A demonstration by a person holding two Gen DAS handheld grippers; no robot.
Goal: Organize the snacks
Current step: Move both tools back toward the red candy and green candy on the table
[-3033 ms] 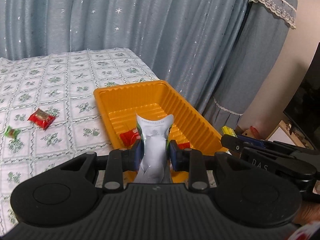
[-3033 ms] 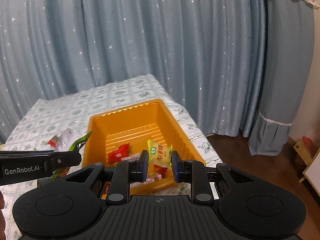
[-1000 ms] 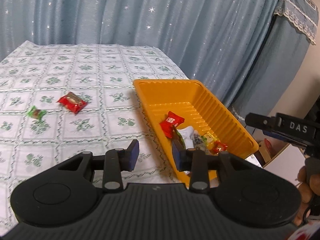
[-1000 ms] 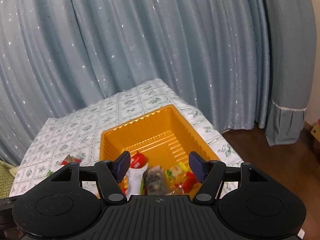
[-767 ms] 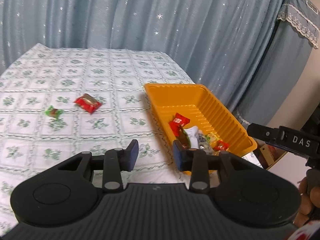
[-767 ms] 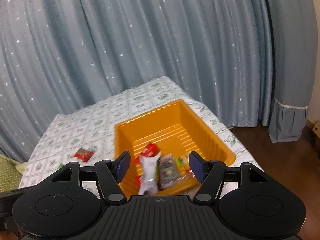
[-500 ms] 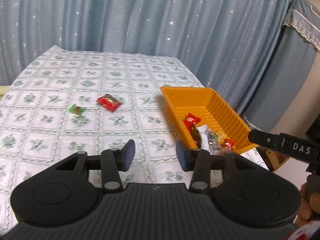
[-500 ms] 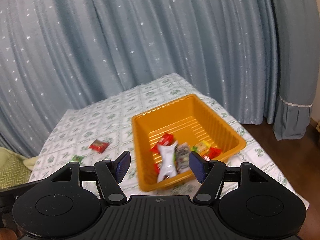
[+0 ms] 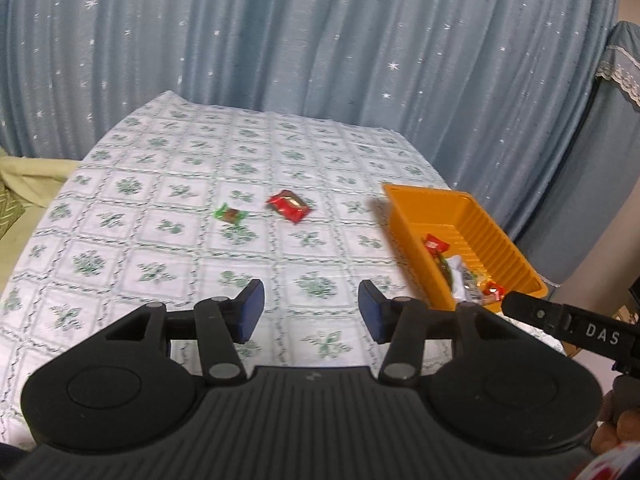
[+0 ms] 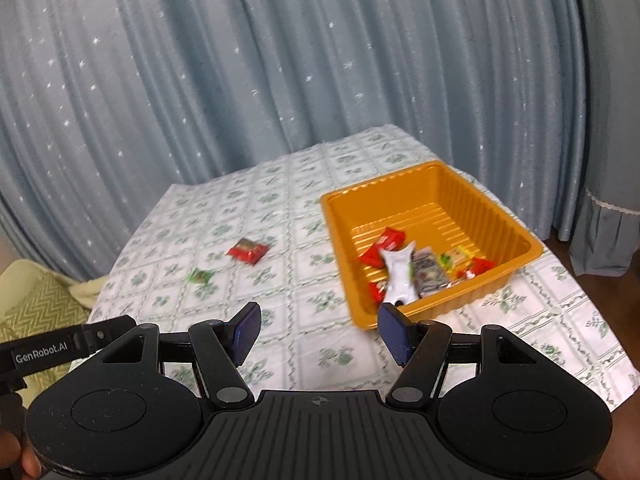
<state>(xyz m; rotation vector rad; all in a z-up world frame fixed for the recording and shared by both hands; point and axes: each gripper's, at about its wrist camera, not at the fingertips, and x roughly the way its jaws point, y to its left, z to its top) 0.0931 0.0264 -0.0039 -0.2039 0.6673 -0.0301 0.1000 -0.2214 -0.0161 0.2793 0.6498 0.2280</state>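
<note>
With both the left hand-held gripper (image 9: 311, 312), jaws opening, and the right hand-held gripper (image 10: 319, 334) spread and empty, pinch the red packet (image 9: 289, 205) and green candy (image 9: 231, 214) flat off the table (image 9: 160, 248) for the tray (image 9: 516, 256).

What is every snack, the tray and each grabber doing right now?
orange tray: upright, partly filled with snacks.
white packet: lying in the tray.
red snack: loose on the tablecloth.
green candy: loose beside it, apart.
left gripper: empty, jaws opening.
right gripper: open, empty.
</note>
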